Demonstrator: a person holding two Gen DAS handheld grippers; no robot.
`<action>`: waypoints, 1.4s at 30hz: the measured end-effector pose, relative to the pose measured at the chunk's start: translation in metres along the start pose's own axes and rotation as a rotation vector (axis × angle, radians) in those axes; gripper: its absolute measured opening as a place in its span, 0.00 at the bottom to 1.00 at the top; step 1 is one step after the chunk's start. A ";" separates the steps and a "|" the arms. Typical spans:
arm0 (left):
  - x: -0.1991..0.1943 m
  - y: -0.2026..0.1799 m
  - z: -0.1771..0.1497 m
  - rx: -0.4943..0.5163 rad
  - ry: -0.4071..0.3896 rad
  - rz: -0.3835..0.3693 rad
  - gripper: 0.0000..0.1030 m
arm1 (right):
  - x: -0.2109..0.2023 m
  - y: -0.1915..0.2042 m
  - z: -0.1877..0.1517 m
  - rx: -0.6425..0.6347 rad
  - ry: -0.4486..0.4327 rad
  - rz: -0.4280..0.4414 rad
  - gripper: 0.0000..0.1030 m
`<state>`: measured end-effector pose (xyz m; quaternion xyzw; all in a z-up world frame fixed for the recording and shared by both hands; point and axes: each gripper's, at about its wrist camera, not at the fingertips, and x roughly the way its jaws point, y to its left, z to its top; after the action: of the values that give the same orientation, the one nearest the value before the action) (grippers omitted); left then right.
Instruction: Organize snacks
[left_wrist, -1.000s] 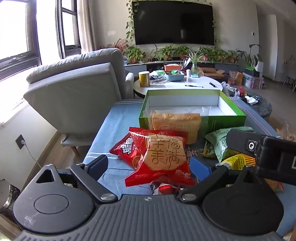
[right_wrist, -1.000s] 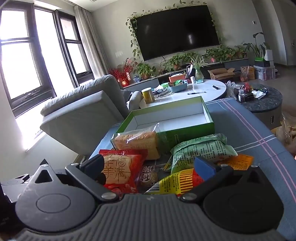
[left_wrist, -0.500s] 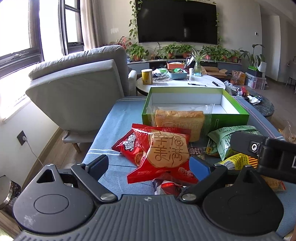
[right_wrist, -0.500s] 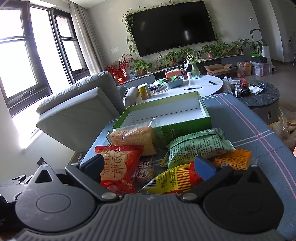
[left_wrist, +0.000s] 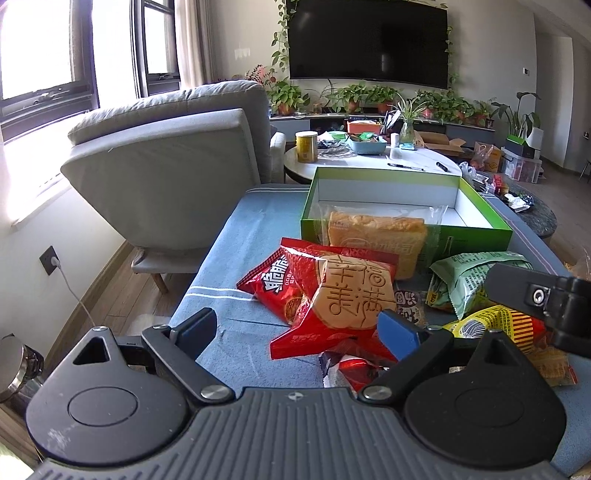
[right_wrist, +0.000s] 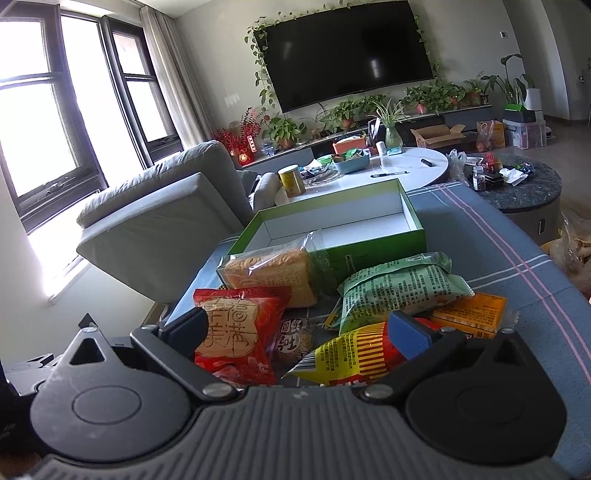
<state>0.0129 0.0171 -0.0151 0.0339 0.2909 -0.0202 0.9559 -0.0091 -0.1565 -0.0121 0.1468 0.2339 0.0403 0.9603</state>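
A pile of snack packets lies on a blue cloth before an open green box (left_wrist: 480, 236) (right_wrist: 373, 254) with a white inside. A red packet with a big biscuit (left_wrist: 343, 291) (right_wrist: 232, 328) sits in front, a clear bag of bread (left_wrist: 376, 240) (right_wrist: 273, 273) leans on the box, and a pale green packet (right_wrist: 399, 288) (left_wrist: 465, 277), a yellow striped packet (right_wrist: 351, 358) (left_wrist: 495, 325) and an orange packet (right_wrist: 469, 314) lie to the right. My left gripper (left_wrist: 295, 328) is open above the red packets. My right gripper (right_wrist: 295, 332) is open over the yellow and red packets, holding nothing.
A grey armchair (left_wrist: 166, 166) stands left of the blue-covered surface. Behind the box a white oval table (right_wrist: 406, 166) carries a yellow can, a basket and pens. A dark round side table (right_wrist: 524, 192) is at the right. The right gripper's body (left_wrist: 546, 299) juts into the left wrist view.
Both grippers have risen and drawn back a little, so the box and snacks sit lower in each view. The snacks have not moved, and both grippers stay open.
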 end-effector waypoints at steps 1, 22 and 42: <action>0.000 0.000 0.000 -0.001 0.000 -0.002 0.91 | 0.000 0.000 0.000 0.000 0.001 0.002 0.84; 0.000 0.001 -0.001 -0.007 0.004 -0.016 0.91 | 0.000 0.002 -0.001 -0.005 0.007 0.030 0.84; -0.001 0.004 0.000 -0.018 0.008 -0.031 0.91 | 0.000 0.004 -0.002 -0.011 0.009 0.039 0.84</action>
<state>0.0124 0.0209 -0.0150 0.0209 0.2955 -0.0321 0.9546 -0.0101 -0.1523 -0.0126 0.1458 0.2351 0.0612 0.9590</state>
